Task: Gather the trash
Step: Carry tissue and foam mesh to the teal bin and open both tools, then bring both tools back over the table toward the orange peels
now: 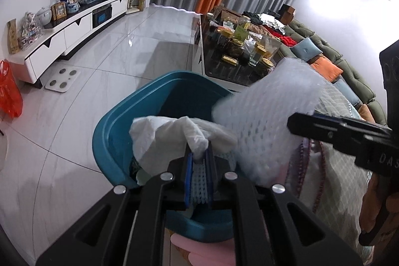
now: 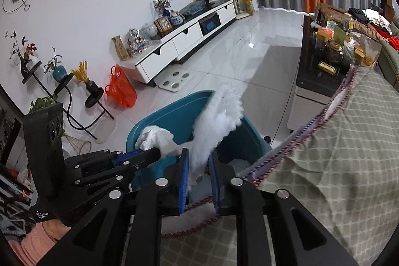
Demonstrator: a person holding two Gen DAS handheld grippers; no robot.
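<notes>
**Both hands over the blue bin**

My left gripper (image 1: 199, 157) fills the bottom centre of the left view, its fingers narrow and pinched on a crumpled white tissue (image 1: 172, 138) that hangs just above the open mouth of the teal bin (image 1: 112, 131). Low inside the bin, at the lower left of its opening, I can make out a bit of pale rubbish, too hidden to name.

My right gripper (image 2: 198, 161) sits at the bottom centre of the right view, fingers closed on a white foam net sleeve (image 2: 217, 119) that rises up and to the right over the bin's rim (image 2: 174, 106).

The left view shows the sleeve (image 1: 264, 121) large at right centre, with the right gripper's black body crossing the right edge. The right view alone shows my left gripper from the side at lower left, and a checked cloth (image 2: 349, 141) with red-trimmed edge at the right.

Farther off, an orange plastic bag (image 2: 119, 89) stands on the tiled floor by the white TV cabinet (image 2: 189, 36), and jars crowd a dark counter (image 2: 321, 81) at upper right.
</notes>
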